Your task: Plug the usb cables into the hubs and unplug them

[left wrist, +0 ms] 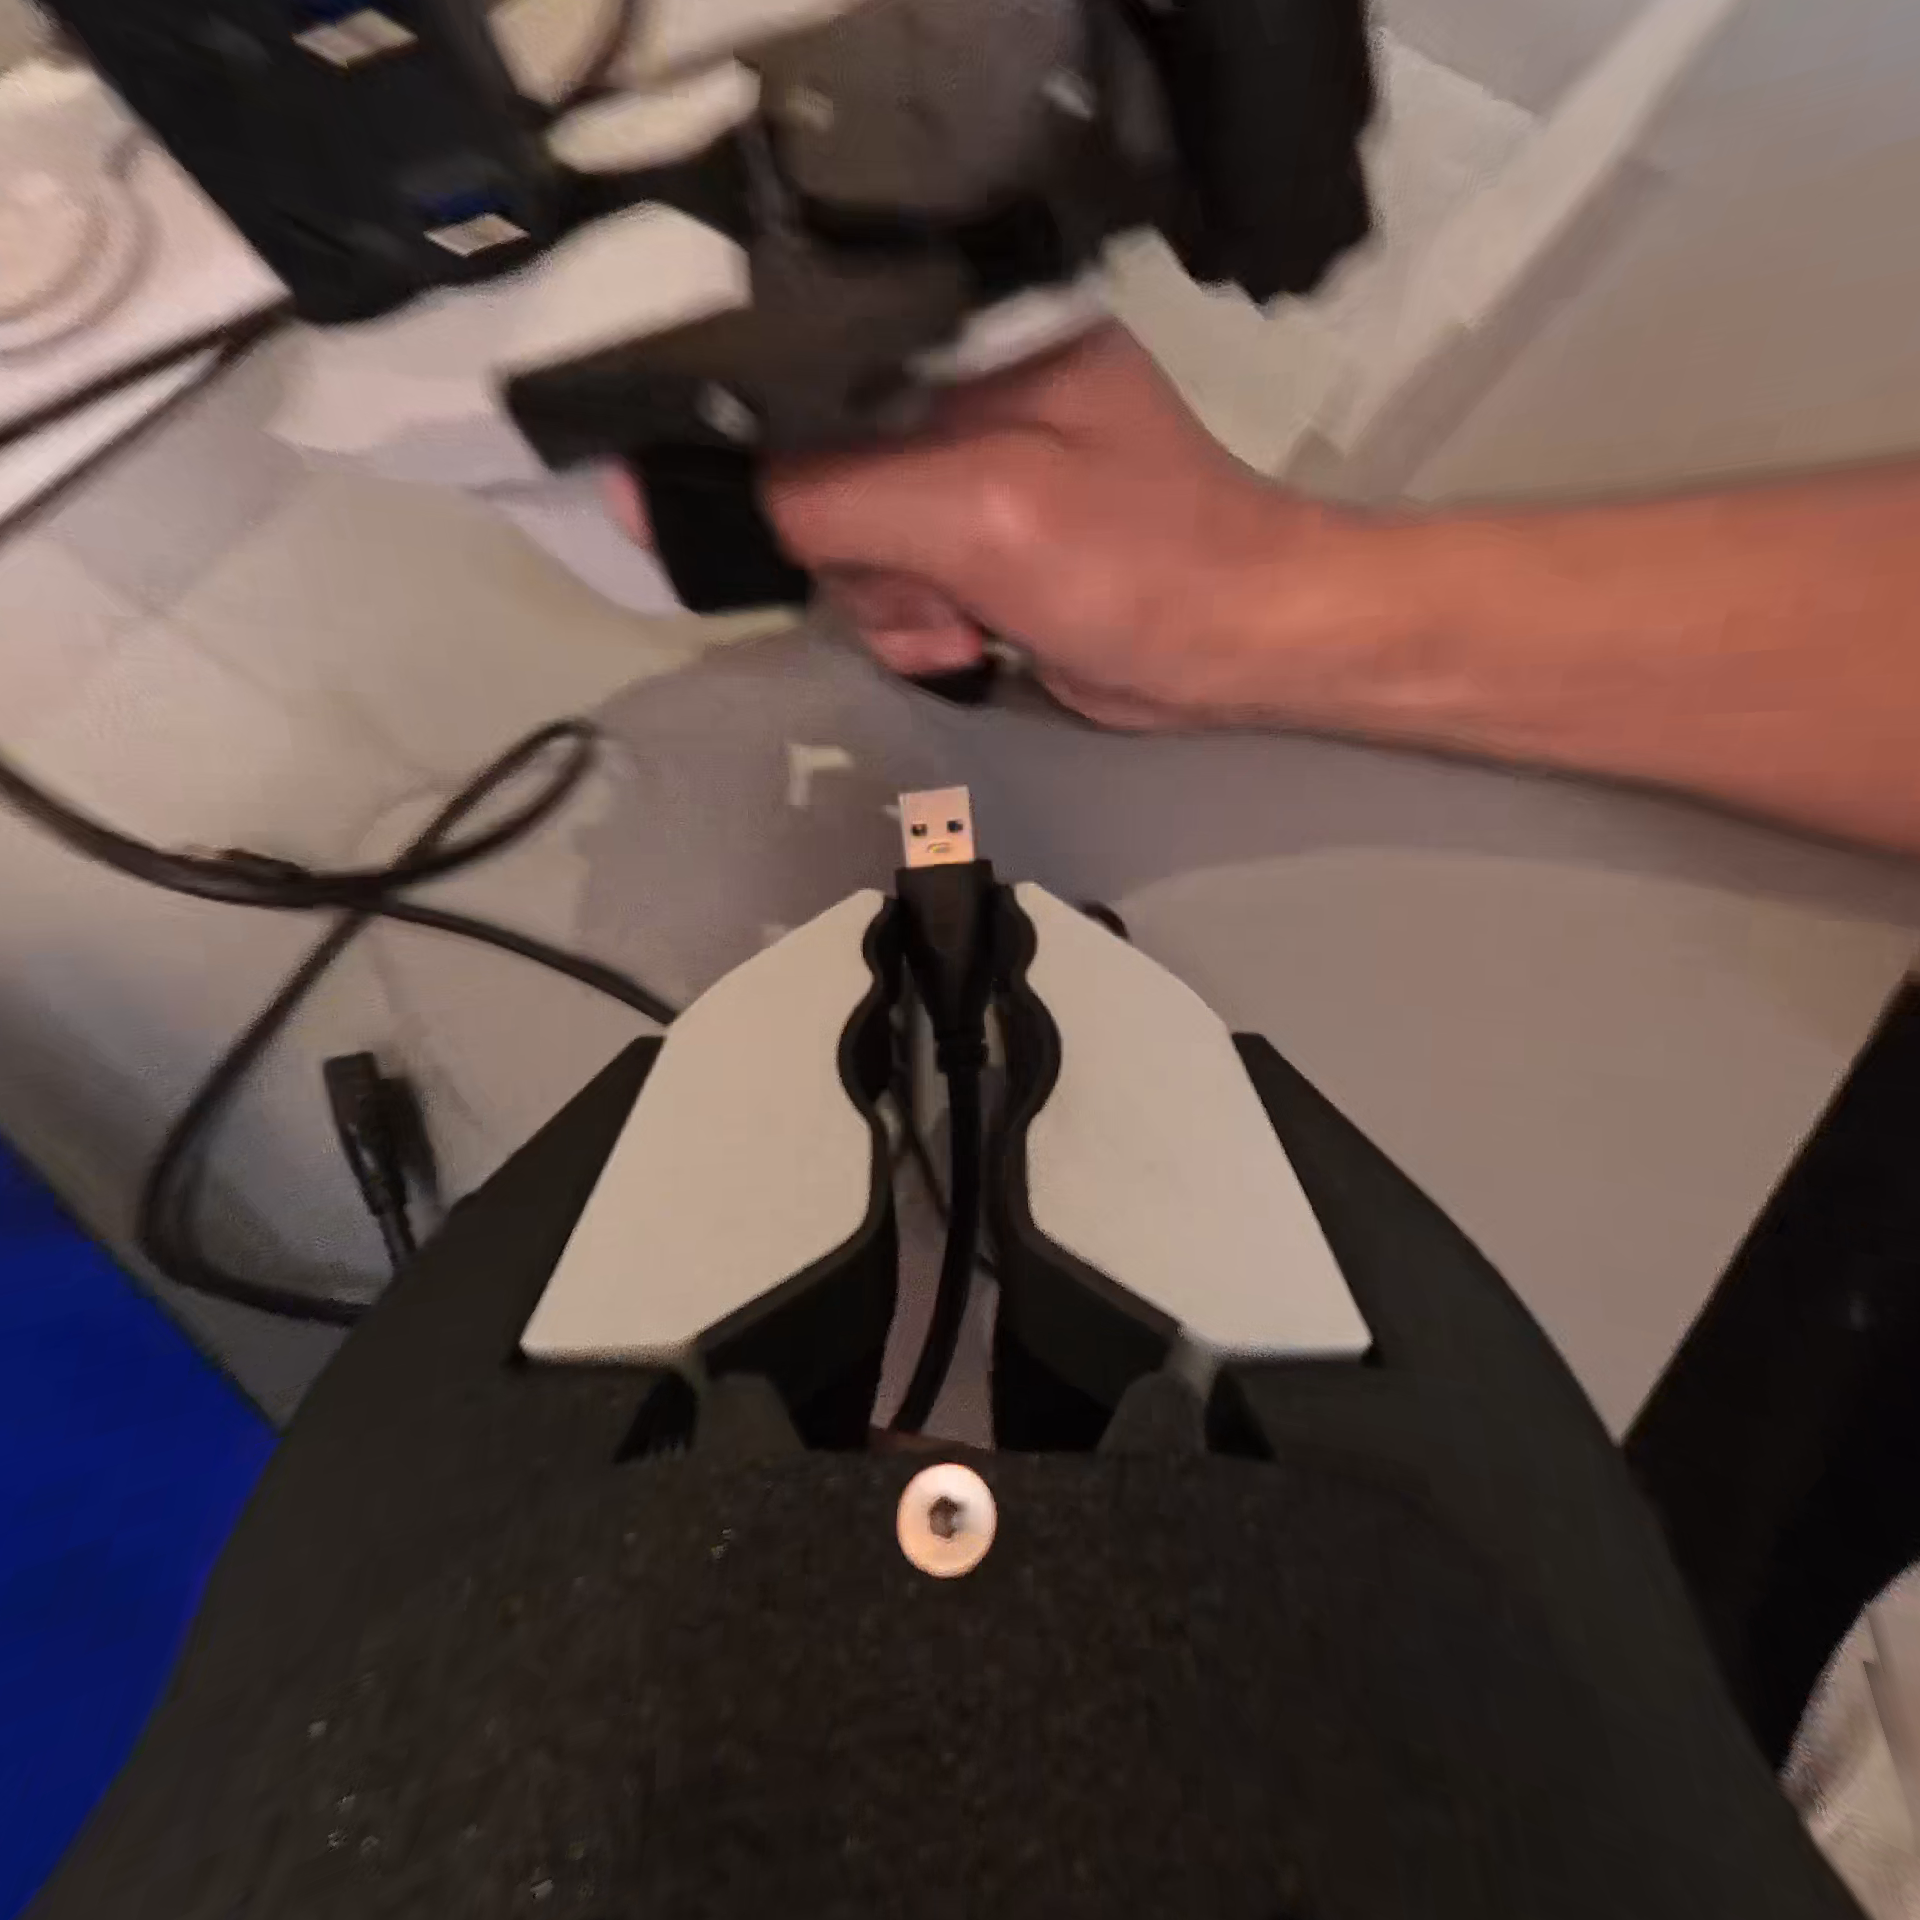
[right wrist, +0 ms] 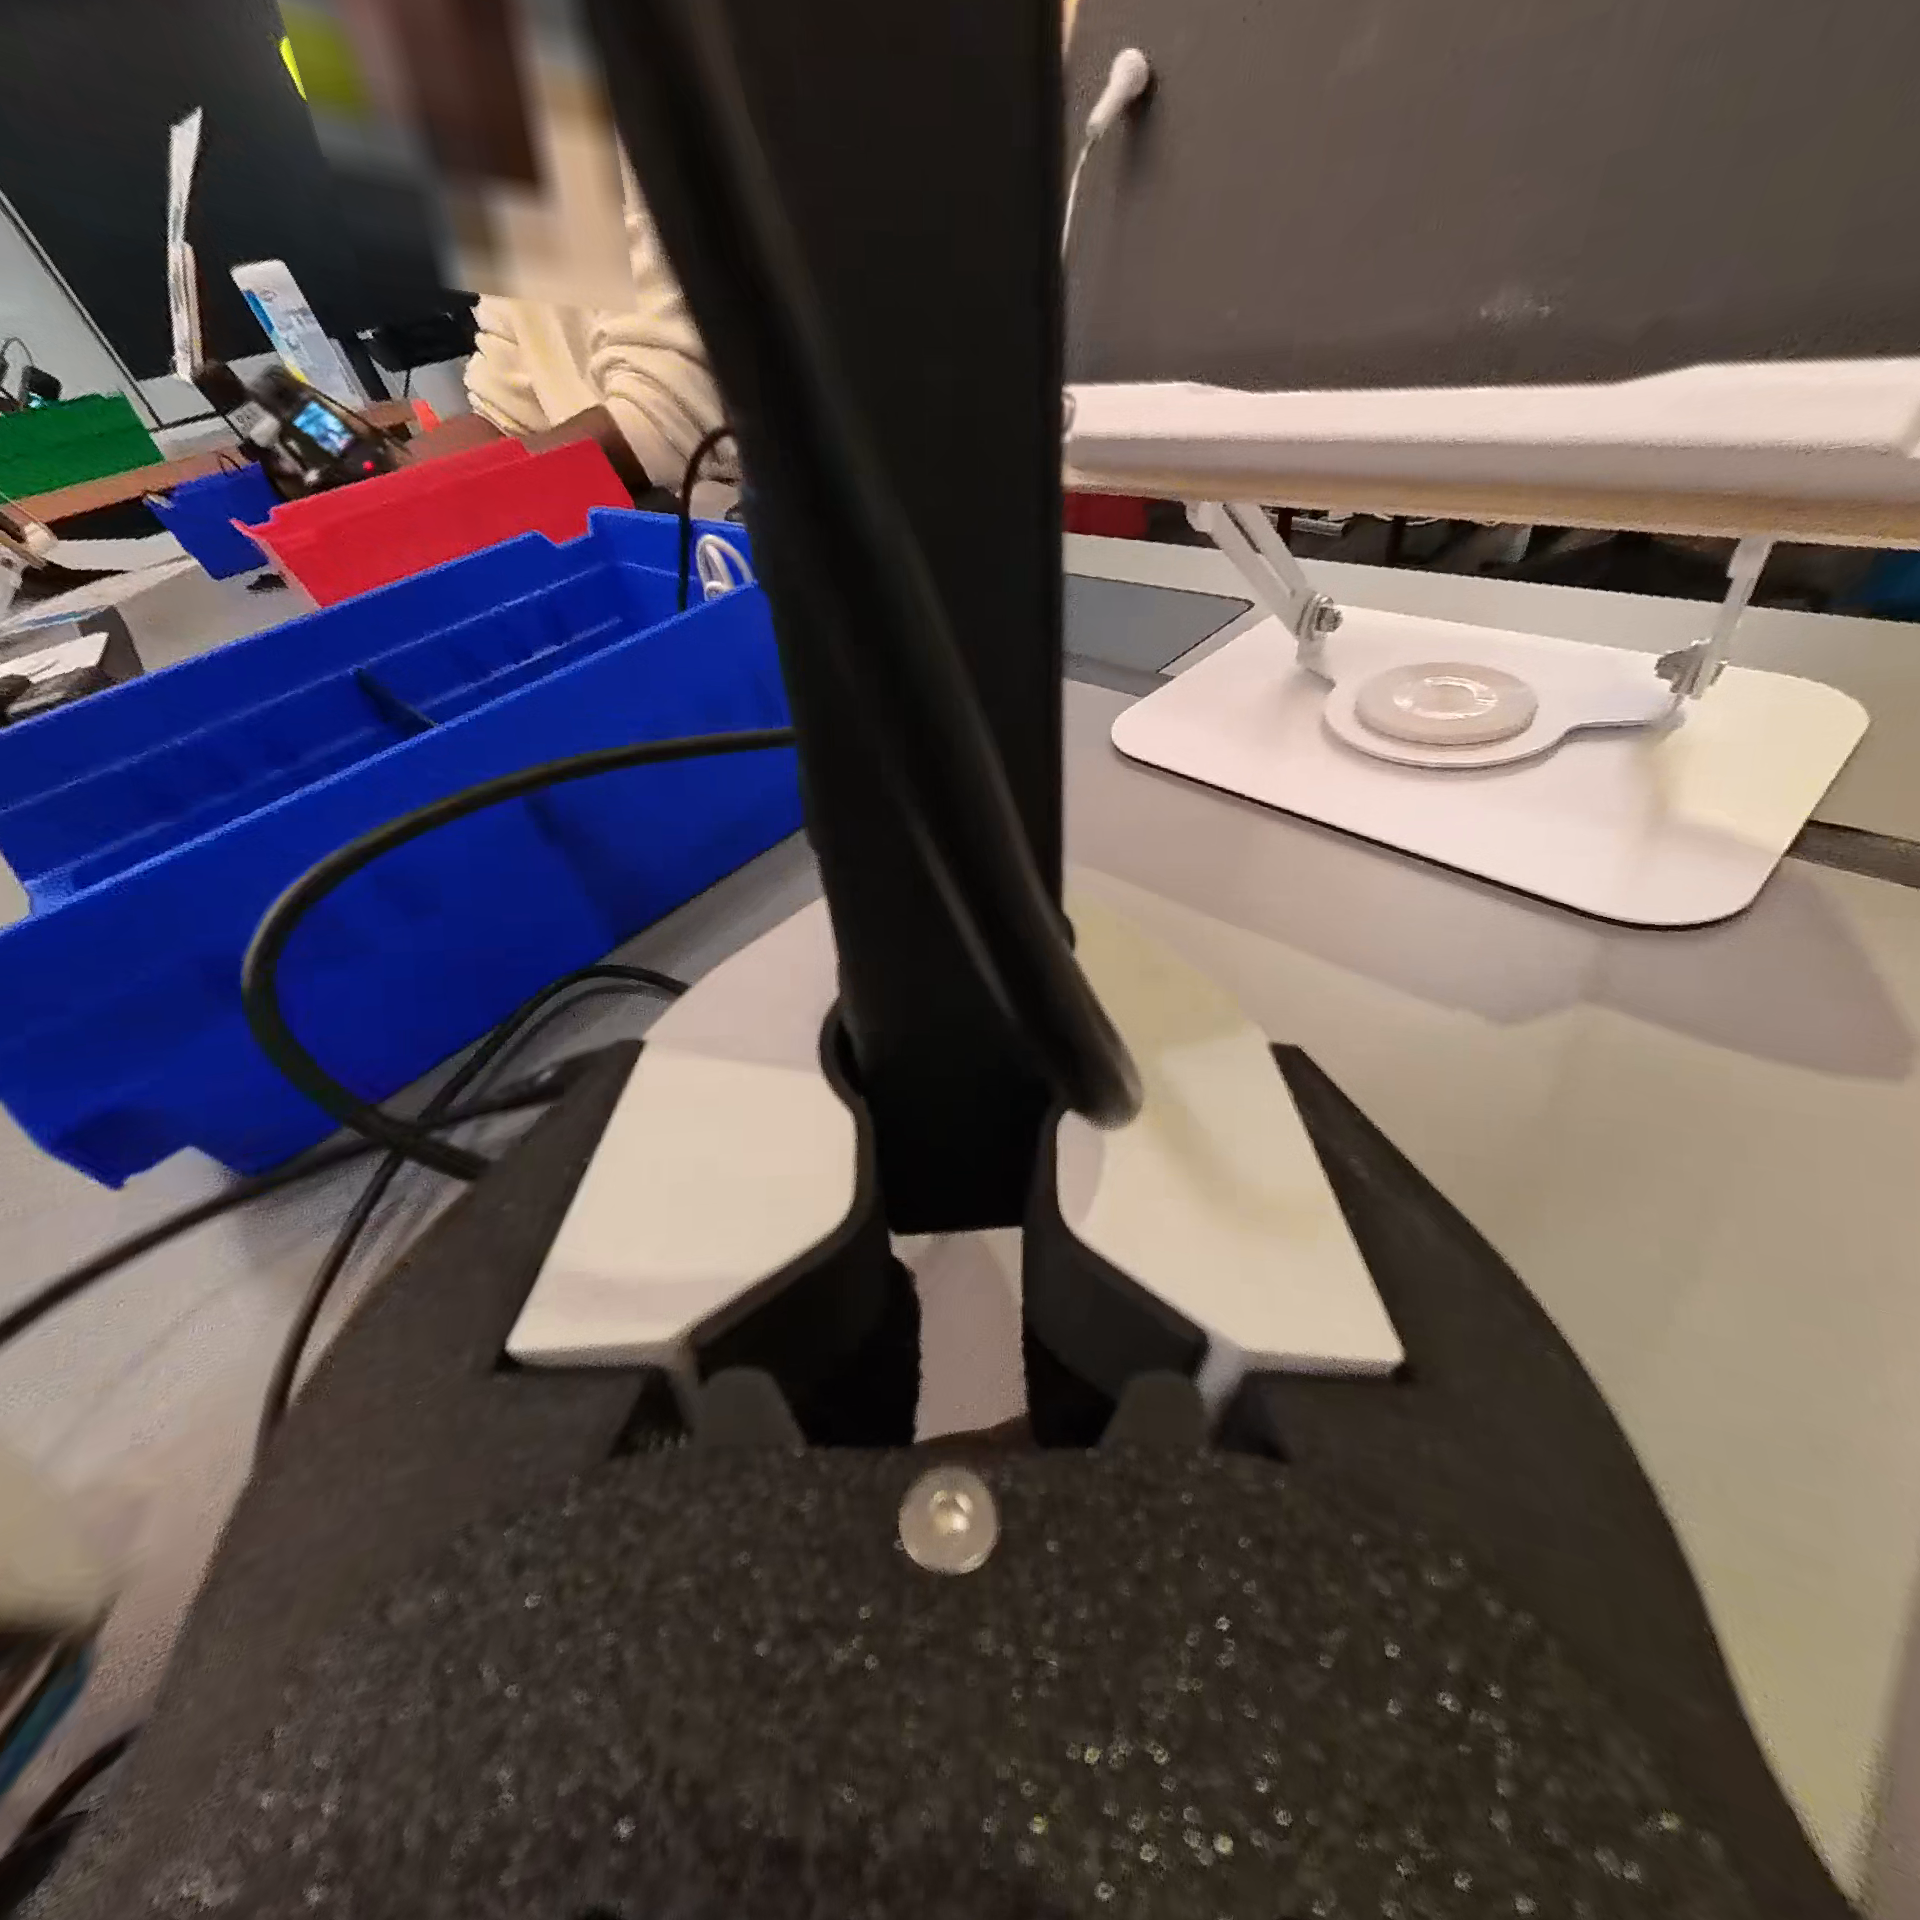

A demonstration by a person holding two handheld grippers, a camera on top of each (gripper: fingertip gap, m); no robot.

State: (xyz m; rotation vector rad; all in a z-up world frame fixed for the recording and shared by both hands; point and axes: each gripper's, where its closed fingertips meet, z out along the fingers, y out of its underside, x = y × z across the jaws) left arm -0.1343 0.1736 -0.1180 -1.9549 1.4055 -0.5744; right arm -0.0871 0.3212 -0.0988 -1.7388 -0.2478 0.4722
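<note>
The left hand-held gripper (left wrist: 940,935) clamped the usb cable (left wrist: 938,894), the right hand-held gripper (right wrist: 951,1122) clamped the hub (right wrist: 883,520); insertion seemingly needed alignment ahead.

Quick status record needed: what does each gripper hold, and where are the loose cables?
left gripper: shut on USB cable, metal plug pointing forward, unplugged
right gripper: shut on black hub, held upright, its cable alongside
loose cables: on table, left of left gripper
blue bin: left of hub
white stand: right of hub
</note>
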